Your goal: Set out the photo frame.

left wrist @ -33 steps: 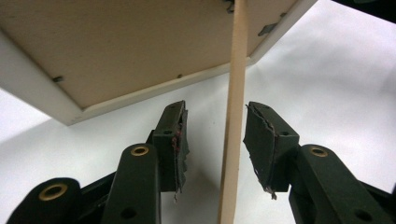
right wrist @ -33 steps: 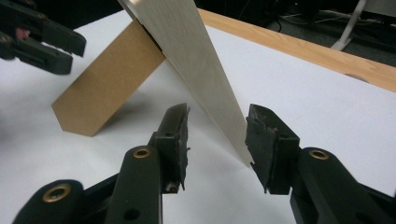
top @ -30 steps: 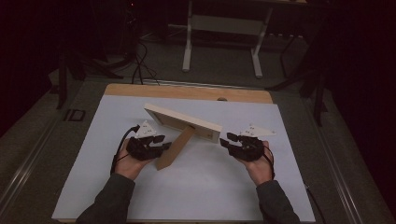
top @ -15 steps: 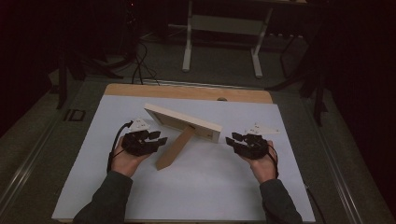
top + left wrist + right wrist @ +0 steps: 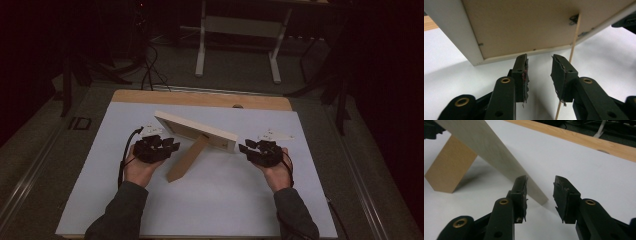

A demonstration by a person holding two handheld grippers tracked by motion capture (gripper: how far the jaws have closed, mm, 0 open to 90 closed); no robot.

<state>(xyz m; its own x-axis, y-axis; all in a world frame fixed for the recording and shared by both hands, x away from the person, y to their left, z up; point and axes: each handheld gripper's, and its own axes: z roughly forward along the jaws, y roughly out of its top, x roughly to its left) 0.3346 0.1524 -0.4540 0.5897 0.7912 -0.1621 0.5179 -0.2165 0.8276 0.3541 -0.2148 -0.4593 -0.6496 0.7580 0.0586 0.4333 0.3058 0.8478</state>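
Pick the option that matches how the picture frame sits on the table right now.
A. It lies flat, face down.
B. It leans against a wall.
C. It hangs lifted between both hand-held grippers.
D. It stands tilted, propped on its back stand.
D: the picture frame stands tilted on the white table, propped by its wooden stand, with each hand-held gripper apart from it.
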